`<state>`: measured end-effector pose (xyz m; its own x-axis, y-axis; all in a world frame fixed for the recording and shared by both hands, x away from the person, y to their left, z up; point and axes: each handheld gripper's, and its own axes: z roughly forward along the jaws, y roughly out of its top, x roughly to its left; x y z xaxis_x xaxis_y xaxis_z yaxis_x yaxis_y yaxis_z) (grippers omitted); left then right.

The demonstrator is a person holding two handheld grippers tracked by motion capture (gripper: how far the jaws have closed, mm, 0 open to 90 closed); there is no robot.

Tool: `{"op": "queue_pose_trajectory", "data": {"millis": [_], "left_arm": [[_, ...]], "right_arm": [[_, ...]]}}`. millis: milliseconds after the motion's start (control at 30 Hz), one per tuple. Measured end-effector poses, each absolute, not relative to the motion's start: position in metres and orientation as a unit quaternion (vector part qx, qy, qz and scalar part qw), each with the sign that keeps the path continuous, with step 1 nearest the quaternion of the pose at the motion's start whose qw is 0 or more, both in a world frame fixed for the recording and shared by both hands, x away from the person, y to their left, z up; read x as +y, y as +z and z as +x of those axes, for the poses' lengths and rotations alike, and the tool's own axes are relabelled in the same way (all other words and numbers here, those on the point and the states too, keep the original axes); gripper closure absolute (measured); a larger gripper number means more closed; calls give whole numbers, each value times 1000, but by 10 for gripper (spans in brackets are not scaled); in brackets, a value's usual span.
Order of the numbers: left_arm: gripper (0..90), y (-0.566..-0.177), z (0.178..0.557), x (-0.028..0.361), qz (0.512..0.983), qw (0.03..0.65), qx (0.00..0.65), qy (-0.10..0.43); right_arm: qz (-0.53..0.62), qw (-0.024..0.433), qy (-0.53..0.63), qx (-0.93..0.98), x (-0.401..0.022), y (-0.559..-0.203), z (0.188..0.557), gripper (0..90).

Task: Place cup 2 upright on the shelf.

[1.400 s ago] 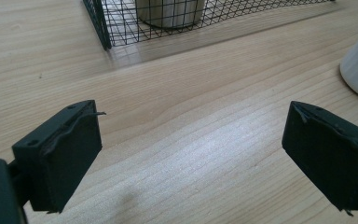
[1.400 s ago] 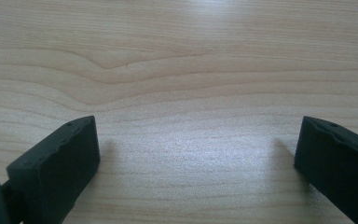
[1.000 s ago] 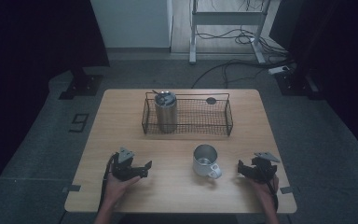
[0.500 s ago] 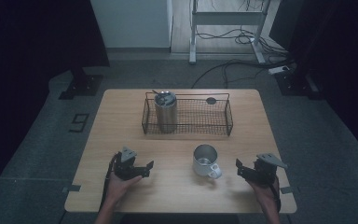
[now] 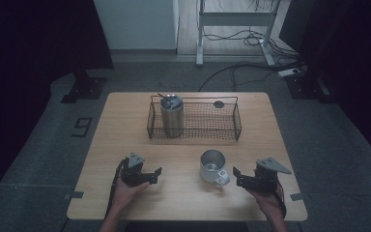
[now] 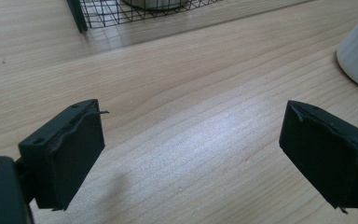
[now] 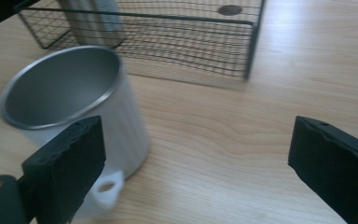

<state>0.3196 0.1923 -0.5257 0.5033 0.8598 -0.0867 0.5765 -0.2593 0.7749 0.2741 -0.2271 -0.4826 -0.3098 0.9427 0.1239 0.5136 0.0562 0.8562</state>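
right hand-held gripper (image 5: 235, 175), jaws just opening wide and empty, sits just beside the white mug (image 5: 212, 166) on the desk (image 5: 125, 121); left hand-held gripper (image 5: 158, 173) open, empty, closing slightly.

A light wooden table (image 5: 125, 121) stands on grey carpet (image 5: 43, 159), dark curtains (image 5: 38, 34) behind, cables (image 5: 241, 67) trailing

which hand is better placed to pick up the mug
Right, probably. The right gripper is just beside the mug, whose handle points toward it, and its jaws have just been opening with nothing between them. The left gripper sits farther off.
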Motion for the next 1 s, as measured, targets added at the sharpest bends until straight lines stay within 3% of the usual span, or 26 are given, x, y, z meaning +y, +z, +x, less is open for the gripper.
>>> {"op": "queue_pose_trajectory", "data": {"millis": [1000], "left_arm": [[66, -531, 319, 190, 779, 380, 467, 174]], "right_arm": [[475, 217, 431, 736, -169, -477, 293, 0]]}}
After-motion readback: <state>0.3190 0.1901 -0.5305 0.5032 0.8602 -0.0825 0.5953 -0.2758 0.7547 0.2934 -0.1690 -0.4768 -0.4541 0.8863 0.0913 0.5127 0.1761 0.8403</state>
